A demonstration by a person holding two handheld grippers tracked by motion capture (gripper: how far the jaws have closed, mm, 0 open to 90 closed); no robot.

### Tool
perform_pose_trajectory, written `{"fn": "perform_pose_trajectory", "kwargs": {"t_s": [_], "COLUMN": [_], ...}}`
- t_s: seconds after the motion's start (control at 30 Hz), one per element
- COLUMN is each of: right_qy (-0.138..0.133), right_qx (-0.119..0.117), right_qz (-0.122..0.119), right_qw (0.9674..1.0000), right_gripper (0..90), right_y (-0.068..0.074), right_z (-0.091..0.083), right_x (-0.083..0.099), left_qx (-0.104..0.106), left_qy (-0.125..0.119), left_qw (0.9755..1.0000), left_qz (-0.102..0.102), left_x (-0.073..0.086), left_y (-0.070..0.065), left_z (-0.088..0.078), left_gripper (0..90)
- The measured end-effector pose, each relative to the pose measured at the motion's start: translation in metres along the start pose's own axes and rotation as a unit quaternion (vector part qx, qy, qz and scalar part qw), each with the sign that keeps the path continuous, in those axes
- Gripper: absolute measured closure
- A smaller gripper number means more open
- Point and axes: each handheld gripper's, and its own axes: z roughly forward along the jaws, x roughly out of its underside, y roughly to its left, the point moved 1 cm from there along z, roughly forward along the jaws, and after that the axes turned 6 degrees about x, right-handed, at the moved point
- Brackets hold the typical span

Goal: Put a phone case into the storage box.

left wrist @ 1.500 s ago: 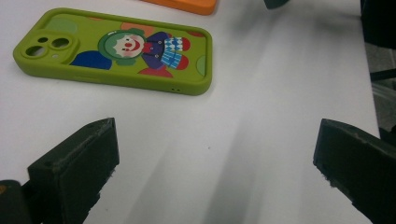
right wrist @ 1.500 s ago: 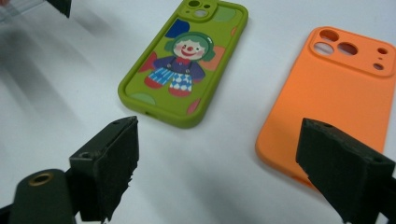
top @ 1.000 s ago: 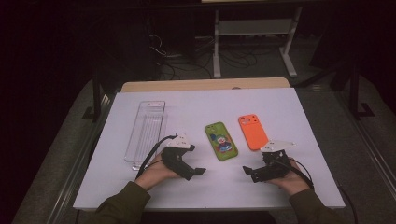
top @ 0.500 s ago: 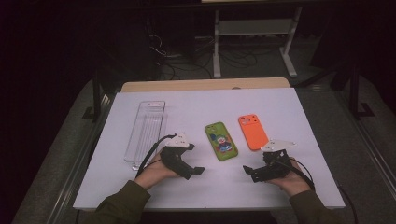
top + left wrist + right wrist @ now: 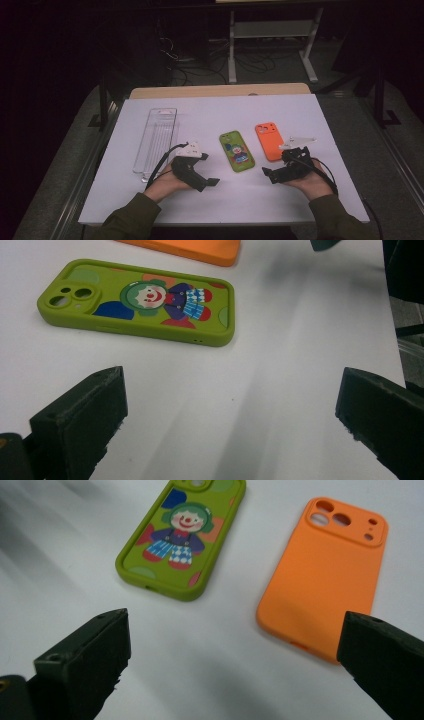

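A green phone case with a clown picture lies face down at the middle of the white table sheet. An orange phone case lies just to its right. My left gripper rests on the sheet left of the green case, jaws wide apart and holding nothing. My right gripper rests below the orange case, also open and holding nothing. In the left gripper view the green case lies ahead of the left gripper. In the right gripper view the green case and orange case lie ahead of the right gripper.
A long clear plastic tray lies at the left of the sheet, just beyond my left hand. The wooden table edge shows at the back. Dark floor, cables and a metal stand lie beyond the table.
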Motion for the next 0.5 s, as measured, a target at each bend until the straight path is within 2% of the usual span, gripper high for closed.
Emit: {"fn": "perform_pose_trajectory", "kwargs": {"t_s": [0.23, 0.5], "right_qy": [-0.003, 0.015], "right_qx": [0.014, 0.018], "right_qz": [0.002, 0.015], "right_qw": [0.9999, 0.9996], "right_gripper": [0.0, 0.0], "right_y": [-0.007, -0.013], "right_z": [0.006, 0.018], "right_x": [-0.02, -0.034], "left_qx": [0.0, 0.001], "left_qy": [-0.001, 0.0], "left_qw": [1.0, 1.0], "left_qz": [0.0, 0.0], "left_x": [0.0, 0.0], "left_y": [-0.001, -0.001], "left_z": [0.0, -0.001], "left_gripper": [0.0, 0.0]}}
